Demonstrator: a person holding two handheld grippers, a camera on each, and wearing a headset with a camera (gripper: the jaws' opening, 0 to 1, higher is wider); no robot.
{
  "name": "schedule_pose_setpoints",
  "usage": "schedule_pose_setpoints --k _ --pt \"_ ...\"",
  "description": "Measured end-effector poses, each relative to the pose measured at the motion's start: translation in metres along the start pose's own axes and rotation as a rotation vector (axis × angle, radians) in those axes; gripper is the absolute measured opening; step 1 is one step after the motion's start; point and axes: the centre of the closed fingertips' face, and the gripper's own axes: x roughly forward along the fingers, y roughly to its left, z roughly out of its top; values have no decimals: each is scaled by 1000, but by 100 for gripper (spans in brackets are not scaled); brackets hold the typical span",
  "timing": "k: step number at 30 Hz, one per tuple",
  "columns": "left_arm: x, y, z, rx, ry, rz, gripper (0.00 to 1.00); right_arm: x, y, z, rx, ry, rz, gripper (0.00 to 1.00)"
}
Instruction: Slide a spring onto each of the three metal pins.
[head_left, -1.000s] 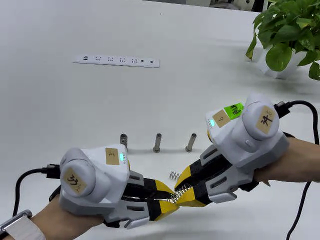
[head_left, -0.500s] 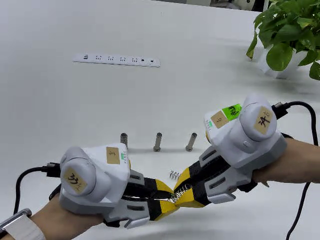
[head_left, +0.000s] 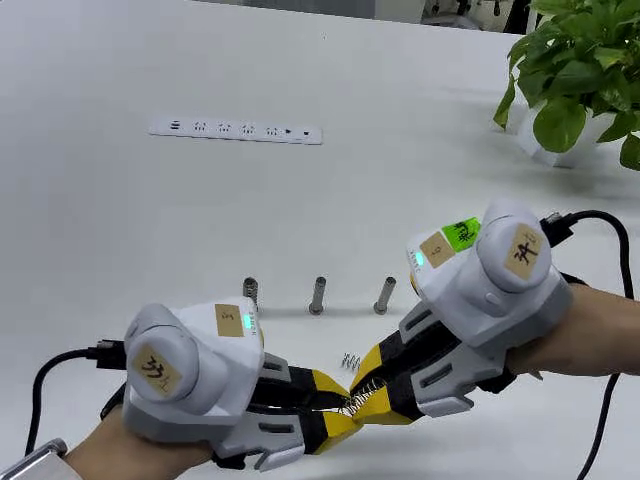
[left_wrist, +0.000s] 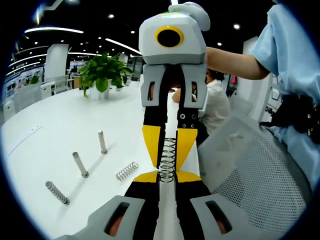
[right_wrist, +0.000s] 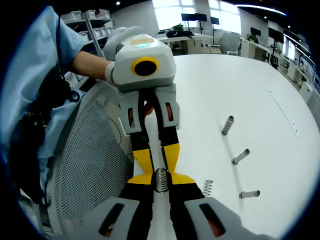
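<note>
**Grippers.** The left hand-held gripper (head_left: 333, 405) and the right hand-held gripper (head_left: 368, 388) met tip to tip over the near part of the worktop (head_left: 120, 220). Each was clenched on one end of a single spring (head_left: 352, 397), which bridged the two pairs of jaws. In the left gripper view the spring ran lengthwise between the opposing yellow tips. In the right gripper view it was seen end-on at the jaw tips.

**Task items.** A loose spring (head_left: 349, 360) lay flat on the worktop just beyond the joined tips, between them and the pin row. Three metal pins stood upright in a row. In the head view the leftmost pin (head_left: 251, 291) carried a spring on its shaft. The middle pin (head_left: 318, 295) and the rightmost pin (head_left: 385, 294) were bare, with clear gaps between all three.

**Clearances.** Beyond the pins, open white surface extended to a power strip (head_left: 236, 130) lying roughly parallel to the row. A potted plant (head_left: 580, 60) stood at the far right, well apart from the pins. Both gripper views showed the worktop's near edge running close alongside the joined grippers, with a mesh chair (left_wrist: 250, 170) just off it.
</note>
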Motion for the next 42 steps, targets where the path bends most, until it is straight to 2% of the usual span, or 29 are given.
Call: schedule_pose_setpoints --k 6,8,13,21,27,30,37,42 --pt "-6 9 1 -22 -22 42 12 -3 -7 1 -10 0 -20 12" --pt "-8 13 -4 -20 -10 63 13 -5 -9 0 -16 5 -29 12" --pt "-16 18 -11 -51 -14 100 19 -9 -12 -2 -13 11 -39 12" --pt "-30 29 -15 -120 -52 170 31 -9 -14 -7 -11 23 -40 12" --pt "-40 38 -18 -150 -79 231 38 -8 -15 -8 -15 34 -36 12" --pt "-45 44 -19 -169 -94 268 44 -8 -17 -9 -17 41 -35 12" --pt "-60 65 -26 -192 -108 378 72 -12 -25 -7 -35 64 -44 12" --pt "-67 75 -29 -195 -96 438 89 -13 -33 -9 -59 100 -56 12"
